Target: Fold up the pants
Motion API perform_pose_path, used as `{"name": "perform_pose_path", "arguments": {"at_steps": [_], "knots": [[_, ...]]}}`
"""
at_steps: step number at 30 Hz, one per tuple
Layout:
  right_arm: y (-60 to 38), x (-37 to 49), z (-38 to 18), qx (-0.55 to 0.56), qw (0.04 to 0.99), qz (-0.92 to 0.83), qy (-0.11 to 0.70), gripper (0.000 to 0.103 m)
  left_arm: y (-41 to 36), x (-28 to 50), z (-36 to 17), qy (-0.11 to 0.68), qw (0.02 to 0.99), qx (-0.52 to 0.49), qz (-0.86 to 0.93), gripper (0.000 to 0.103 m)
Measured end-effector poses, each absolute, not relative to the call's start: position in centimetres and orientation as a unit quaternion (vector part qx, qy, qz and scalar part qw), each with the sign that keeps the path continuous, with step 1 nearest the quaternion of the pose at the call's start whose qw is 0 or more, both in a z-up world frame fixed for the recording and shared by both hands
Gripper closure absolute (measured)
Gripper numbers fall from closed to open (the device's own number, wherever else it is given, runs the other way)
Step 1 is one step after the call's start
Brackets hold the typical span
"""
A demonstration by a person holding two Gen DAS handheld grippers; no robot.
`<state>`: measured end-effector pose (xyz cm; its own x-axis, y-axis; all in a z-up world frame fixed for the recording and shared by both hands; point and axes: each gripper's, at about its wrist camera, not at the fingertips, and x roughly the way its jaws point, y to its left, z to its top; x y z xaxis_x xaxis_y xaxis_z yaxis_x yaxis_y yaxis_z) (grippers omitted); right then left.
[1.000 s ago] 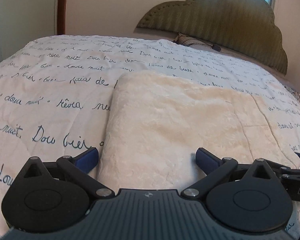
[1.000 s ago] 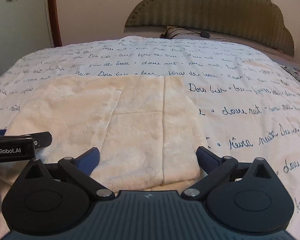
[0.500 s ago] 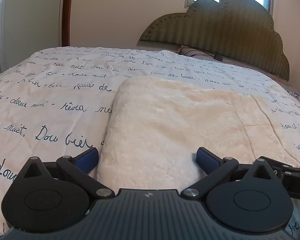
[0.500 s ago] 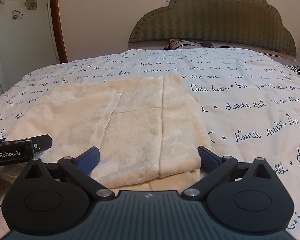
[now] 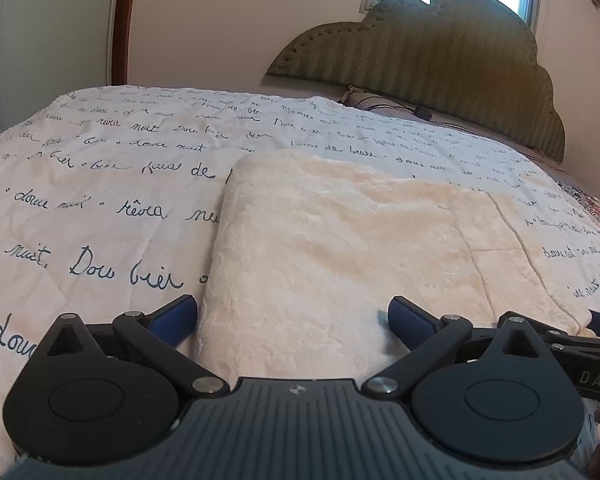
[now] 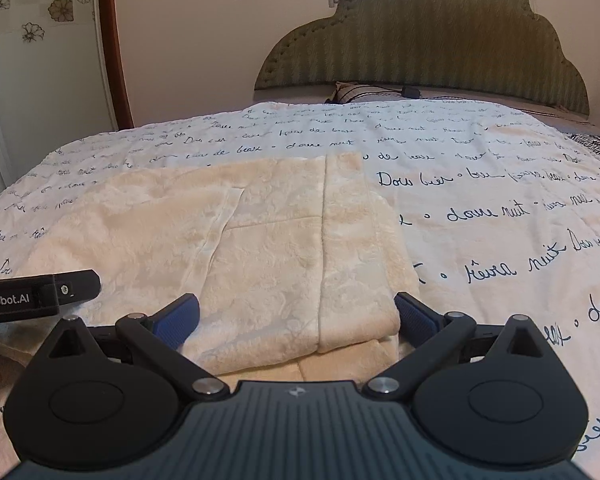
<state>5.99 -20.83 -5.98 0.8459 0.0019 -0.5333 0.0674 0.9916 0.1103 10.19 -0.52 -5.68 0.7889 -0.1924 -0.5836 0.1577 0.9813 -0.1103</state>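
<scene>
Item: cream plush folded pants [image 5: 340, 256], flat on script-printed white bed quilt [image 5: 100, 184] | Change: both cameras tilted upward, backing off | left gripper [image 5: 292, 316], right gripper [image 6: 296, 316]: fingers spread, empty, pants at 12 o'clock | Reading: fold likely finished.

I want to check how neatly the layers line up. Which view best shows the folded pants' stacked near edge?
The right wrist view: the cream pants show a top layer ending short of a lower layer near the open right gripper. The left wrist view shows only the pants' smooth top and rounded left fold.
</scene>
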Motion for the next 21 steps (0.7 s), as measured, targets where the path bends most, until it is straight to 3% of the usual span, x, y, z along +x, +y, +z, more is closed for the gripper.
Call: {"name": "perform_pose_path", "arguments": {"at_steps": [6, 15, 21], "knots": [[-20.5, 5.2, -5.7, 0.059, 0.959, -0.026, 0.276, 0.000, -1.0, 7.5, -4.5, 0.303, 0.950, 0.017, -0.075, 0.000], [-20.2, 2.9, -5.2, 0.039, 0.952, -0.019, 0.303, 0.000, -0.4, 4.7, -3.9, 0.309, 0.948, -0.016, -0.074, 0.000], [-21.1, 1.2, -5.7, 0.081, 0.938, -0.004, 0.336, 0.000, 0.1, 3.5, -3.7, 0.316, 0.946, -0.018, -0.071, 0.000]]}}
